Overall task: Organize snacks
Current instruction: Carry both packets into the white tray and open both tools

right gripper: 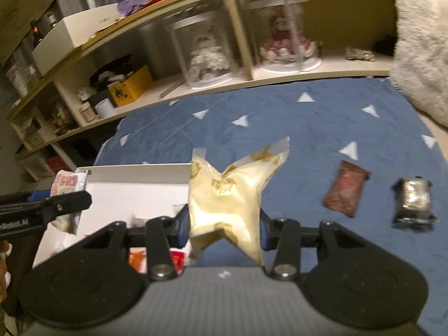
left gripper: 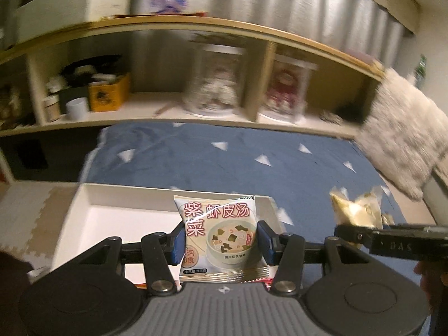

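Note:
My left gripper [left gripper: 221, 242] is shut on a white soup packet [left gripper: 221, 232] with red Chinese writing and a bowl picture, held above a white tray [left gripper: 112, 218]. My right gripper [right gripper: 224, 224] is shut on a pale yellow snack bag [right gripper: 229, 201], held at the tray's [right gripper: 134, 193] right edge. The yellow bag also shows at the right of the left wrist view [left gripper: 355, 210]. A brown-red packet [right gripper: 345, 187] and a dark silver-wrapped snack [right gripper: 413, 204] lie on the blue bedsheet [right gripper: 280, 128] to the right. Red and orange packets [right gripper: 156, 260] lie in the tray.
A wooden shelf [left gripper: 196, 28] runs along the far side of the bed, holding two doll display cases [right gripper: 285, 36], a yellow box [left gripper: 107, 95] and cups. A fluffy cream pillow [right gripper: 420, 42] sits at the far right. Foam floor mats [left gripper: 33, 212] lie left of the tray.

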`<state>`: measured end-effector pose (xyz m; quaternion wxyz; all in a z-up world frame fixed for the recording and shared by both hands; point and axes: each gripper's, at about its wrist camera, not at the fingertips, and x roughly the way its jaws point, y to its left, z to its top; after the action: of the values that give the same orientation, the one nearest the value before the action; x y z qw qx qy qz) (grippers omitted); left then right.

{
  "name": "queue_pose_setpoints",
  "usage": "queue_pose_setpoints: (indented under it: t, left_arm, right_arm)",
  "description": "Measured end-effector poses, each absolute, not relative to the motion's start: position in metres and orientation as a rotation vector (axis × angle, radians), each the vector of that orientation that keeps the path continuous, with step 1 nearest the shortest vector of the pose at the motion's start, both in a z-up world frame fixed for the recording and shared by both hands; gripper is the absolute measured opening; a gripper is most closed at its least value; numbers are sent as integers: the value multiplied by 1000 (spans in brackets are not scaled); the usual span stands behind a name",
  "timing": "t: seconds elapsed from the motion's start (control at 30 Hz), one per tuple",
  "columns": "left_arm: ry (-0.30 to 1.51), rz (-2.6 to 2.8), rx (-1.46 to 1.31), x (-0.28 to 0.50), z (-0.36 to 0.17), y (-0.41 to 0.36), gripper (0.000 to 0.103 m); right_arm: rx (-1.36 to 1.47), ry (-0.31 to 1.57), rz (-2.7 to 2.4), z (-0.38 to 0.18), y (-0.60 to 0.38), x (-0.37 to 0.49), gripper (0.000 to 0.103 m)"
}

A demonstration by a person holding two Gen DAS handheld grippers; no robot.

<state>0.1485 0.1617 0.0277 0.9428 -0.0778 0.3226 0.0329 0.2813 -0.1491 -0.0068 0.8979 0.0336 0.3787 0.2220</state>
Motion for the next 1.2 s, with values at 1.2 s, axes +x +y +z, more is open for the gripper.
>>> queue_pose_setpoints:
  t: [1.2]
  left_arm:
    - [978,298,-43,167,-64,276,54]
  right_arm:
    - [310,1120,697,-73,57,339,52]
